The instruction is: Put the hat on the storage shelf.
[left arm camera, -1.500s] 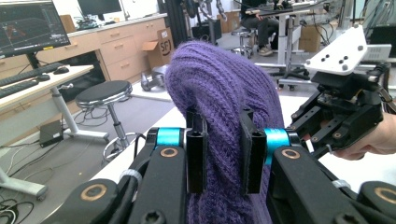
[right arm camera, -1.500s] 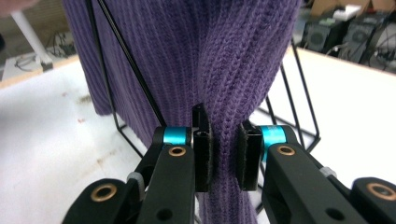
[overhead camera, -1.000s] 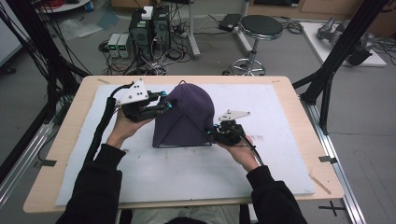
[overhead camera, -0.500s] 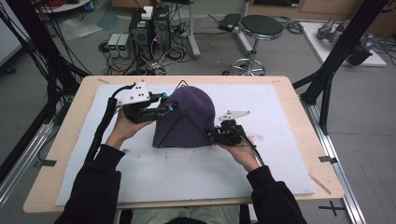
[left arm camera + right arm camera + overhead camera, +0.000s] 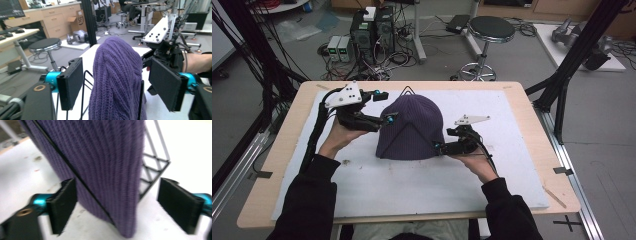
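Near the surface's middle, the right gripper (image 5: 438,147) and left gripper (image 5: 384,120), both spread wide, flank the purple knit beanie (image 5: 412,127) draped over a black wire stand (image 5: 155,162); each should probably close only on the ribbed, soft fabric, not on the wire behind.

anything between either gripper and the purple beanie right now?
Nothing visible. The left gripper and right gripper each have open jaws straddling the purple beanie, which is draped on a black wire stand. Only the white mat lies below.
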Demonstrator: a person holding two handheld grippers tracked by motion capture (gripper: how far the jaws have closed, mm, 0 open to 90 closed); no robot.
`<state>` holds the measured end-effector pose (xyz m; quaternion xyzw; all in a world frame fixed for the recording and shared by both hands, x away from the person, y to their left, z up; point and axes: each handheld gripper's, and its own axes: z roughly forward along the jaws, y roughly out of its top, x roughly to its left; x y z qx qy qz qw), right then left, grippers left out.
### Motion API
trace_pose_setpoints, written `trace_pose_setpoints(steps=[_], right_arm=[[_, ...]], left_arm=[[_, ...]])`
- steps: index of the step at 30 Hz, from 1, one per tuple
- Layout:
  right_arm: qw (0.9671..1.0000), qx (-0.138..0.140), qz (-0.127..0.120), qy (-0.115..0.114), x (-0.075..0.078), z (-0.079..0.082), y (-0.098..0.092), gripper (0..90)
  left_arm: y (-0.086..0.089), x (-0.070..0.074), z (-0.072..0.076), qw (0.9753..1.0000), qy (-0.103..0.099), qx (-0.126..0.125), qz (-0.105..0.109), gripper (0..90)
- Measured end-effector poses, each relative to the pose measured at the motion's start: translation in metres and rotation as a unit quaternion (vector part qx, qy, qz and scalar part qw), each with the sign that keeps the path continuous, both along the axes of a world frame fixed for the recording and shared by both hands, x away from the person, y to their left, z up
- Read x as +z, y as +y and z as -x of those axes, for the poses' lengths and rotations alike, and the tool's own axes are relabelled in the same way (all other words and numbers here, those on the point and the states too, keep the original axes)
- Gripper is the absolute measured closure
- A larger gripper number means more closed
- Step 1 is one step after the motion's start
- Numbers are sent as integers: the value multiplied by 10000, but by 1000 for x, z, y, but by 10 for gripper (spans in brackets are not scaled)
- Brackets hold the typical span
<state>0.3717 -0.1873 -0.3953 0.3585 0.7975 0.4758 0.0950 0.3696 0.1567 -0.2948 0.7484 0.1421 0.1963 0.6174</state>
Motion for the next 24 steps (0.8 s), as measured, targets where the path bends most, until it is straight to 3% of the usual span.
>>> trace_pose_setpoints(steps=[2, 5, 8, 12, 21, 24], right_arm=[[9997, -115, 35, -220, 4, 2, -4, 118], [9995, -200, -94, -243, 11, 3, -13, 115], [9977, -401, -258, -492, 23, 3, -26, 115], [9957, -563, -381, -633, 31, 3, -34, 115], [9888, -1100, -596, -819, 41, 3, -54, 115], [9870, -1201, -595, -887, 43, 5, -61, 115]], left_arm=[[2, 3, 2, 10000, -63, 69, 2, 218], [8, 7, 5, 9996, -155, 243, 80, 209], [16, 13, 6, 9988, -183, 360, 294, 203], [24, 18, 7, 9970, -219, 604, 439, 203], [35, 24, 13, 9937, -290, 1003, 418, 200], [41, 26, 15, 9917, -386, 1196, 277, 200]])
